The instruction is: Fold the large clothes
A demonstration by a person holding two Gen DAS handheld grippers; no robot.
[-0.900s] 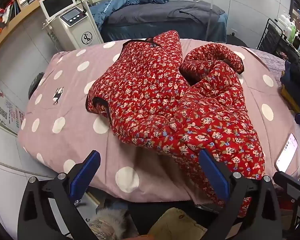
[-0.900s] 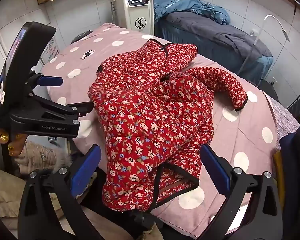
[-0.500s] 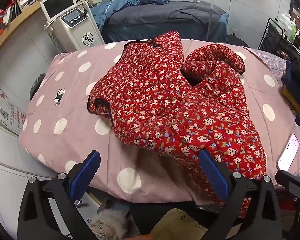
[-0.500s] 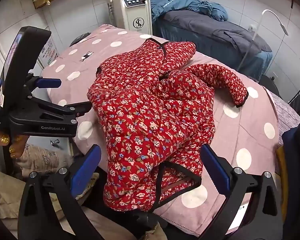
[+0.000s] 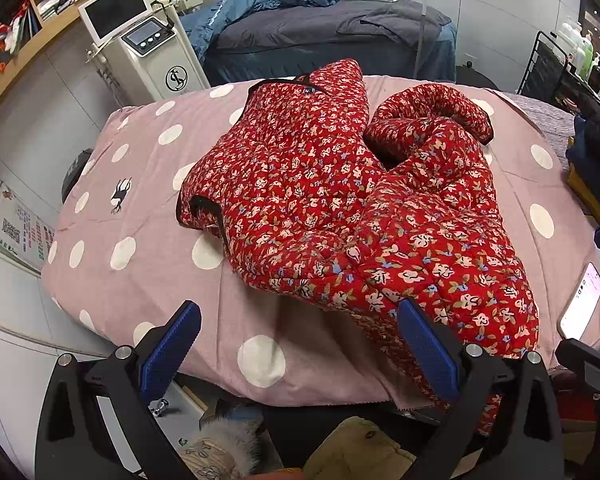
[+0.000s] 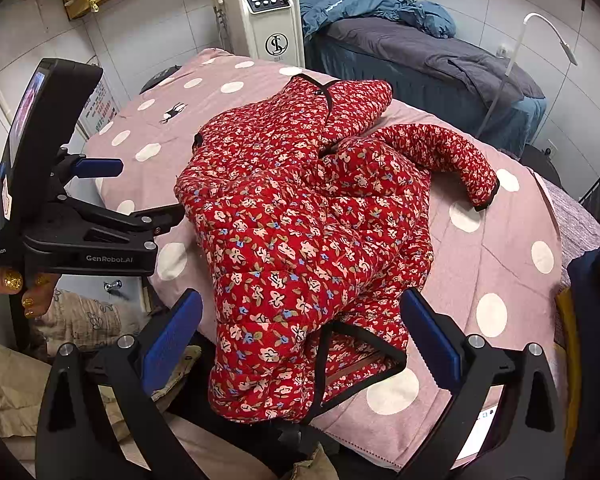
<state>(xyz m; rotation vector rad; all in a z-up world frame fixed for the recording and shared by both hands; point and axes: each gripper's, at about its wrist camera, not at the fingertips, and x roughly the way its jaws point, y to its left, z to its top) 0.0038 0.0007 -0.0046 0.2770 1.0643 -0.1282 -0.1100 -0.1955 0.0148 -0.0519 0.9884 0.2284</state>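
Note:
A red floral padded jacket (image 5: 340, 208) lies crumpled on a pink polka-dot bed (image 5: 148, 240), its hem hanging over the near edge and one sleeve (image 5: 432, 108) curled at the back. It also shows in the right wrist view (image 6: 300, 232), with the sleeve (image 6: 448, 156) lying to the right. My left gripper (image 5: 300, 344) is open and empty, just short of the bed's near edge, left of the hem. My right gripper (image 6: 300, 340) is open and empty, with the jacket's hanging hem between its fingers. The left gripper's body (image 6: 80, 236) shows at the left of the right wrist view.
A white machine with a screen (image 5: 148, 52) stands behind the bed, next to a dark blue bed (image 5: 332, 36). A phone (image 5: 582, 306) lies on the bed's right edge. A rack with bottles (image 5: 572, 64) is at the far right. Clothes are piled below the near edge (image 5: 356, 452).
Both grippers have drifted slightly, so the jacket sits a little differently in each view. The jacket itself has not moved and both grippers stay open.

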